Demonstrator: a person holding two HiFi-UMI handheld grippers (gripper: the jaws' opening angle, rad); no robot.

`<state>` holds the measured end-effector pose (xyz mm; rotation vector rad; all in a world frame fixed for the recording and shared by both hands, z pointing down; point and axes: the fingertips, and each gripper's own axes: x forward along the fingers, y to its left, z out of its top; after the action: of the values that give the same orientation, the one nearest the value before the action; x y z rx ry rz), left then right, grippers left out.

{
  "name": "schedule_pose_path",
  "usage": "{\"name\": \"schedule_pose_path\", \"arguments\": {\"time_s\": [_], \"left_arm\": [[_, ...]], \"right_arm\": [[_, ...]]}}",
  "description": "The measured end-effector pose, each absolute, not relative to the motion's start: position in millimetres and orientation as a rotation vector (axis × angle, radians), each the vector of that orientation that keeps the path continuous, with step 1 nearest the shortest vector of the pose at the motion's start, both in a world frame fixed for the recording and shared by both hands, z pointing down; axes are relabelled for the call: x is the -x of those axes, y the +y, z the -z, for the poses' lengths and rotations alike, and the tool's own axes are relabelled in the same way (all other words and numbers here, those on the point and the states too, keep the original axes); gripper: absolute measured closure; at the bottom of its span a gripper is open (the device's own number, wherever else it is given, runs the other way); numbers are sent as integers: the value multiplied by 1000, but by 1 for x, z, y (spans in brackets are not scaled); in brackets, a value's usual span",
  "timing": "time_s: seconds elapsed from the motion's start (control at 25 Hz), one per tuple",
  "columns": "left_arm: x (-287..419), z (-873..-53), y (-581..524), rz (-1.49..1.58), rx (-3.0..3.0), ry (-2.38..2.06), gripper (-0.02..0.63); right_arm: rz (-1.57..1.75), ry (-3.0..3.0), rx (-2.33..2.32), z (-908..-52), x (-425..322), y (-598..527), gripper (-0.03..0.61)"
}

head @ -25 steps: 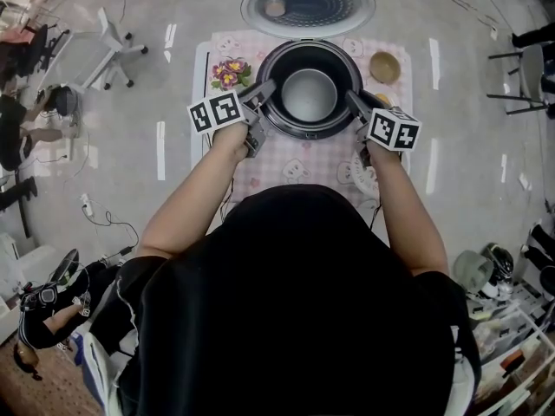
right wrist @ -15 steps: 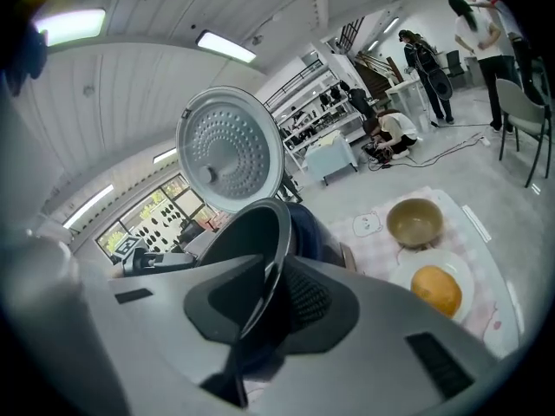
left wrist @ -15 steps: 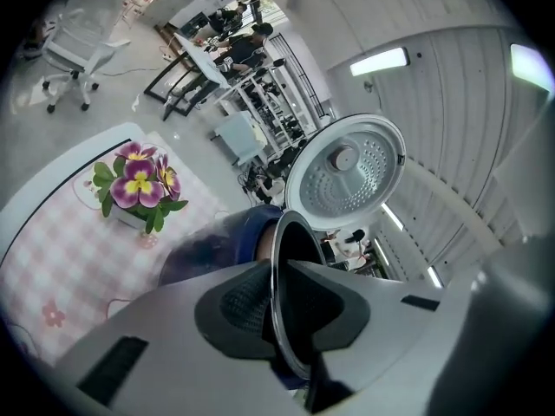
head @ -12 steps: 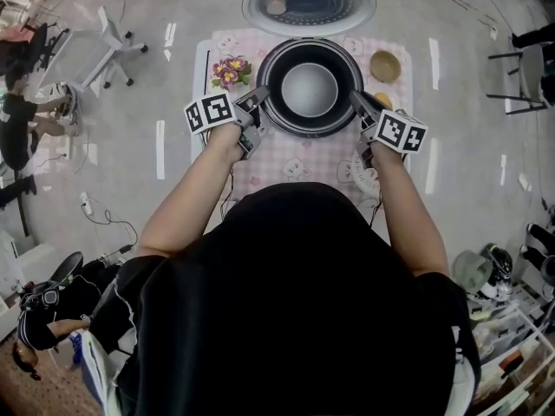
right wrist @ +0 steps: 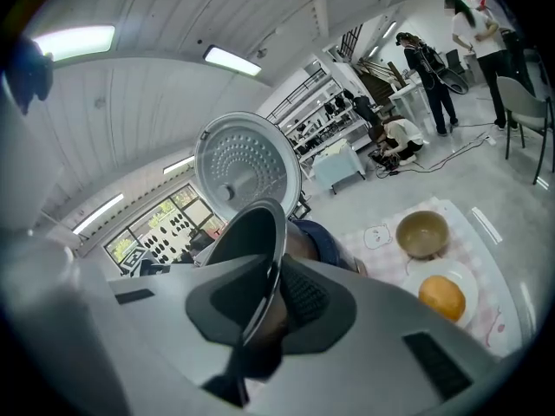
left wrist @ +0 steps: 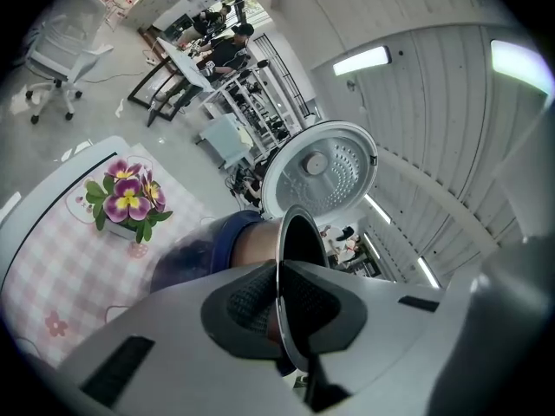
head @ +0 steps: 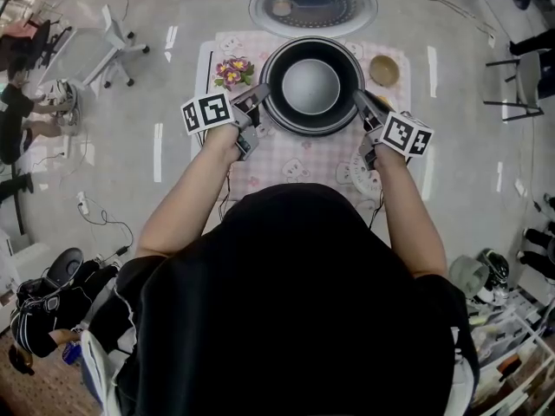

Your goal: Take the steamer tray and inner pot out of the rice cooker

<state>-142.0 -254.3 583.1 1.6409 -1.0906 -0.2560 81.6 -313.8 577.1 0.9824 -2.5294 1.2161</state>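
The dark inner pot [head: 310,85] with a grey bottom hangs over the rice cooker, gripped at both sides of its rim. My left gripper [head: 263,92] is shut on the left rim; in the left gripper view the thin rim [left wrist: 282,258] runs between the pads of that gripper [left wrist: 277,306]. My right gripper [head: 358,98] is on the right rim, its jaws closing, and its pads press on the rim [right wrist: 260,258] in the right gripper view [right wrist: 276,297]. The cooker's dark blue body [left wrist: 204,250] shows just below the pot. Its open lid [head: 312,3] stands behind.
A pink checked mat [head: 286,159] covers the small table. On it are potted flowers [head: 231,70] at the left, a tan bowl [head: 384,68] and an orange bun [right wrist: 442,295] on a plate at the right. A white perforated piece [head: 360,173] lies under my right arm.
The inner pot has come up out of the cooker and looks larger. Both grippers rose with it, holding its rim.
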Motion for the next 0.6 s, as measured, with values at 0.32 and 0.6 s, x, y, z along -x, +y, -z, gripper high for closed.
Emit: {"name": "schedule_pose_path", "arguments": {"time_s": [0.32,0.6], "left_arm": [[136,-557,-252,255,-1705,-1104,575],[134,-531,-250,269,-1755,-1112,575]], "right_arm": [[-1208,-2580,-996,-552,-87,-308,523],[-1204,-2627,-1001,-526,-91,-303,525]]}}
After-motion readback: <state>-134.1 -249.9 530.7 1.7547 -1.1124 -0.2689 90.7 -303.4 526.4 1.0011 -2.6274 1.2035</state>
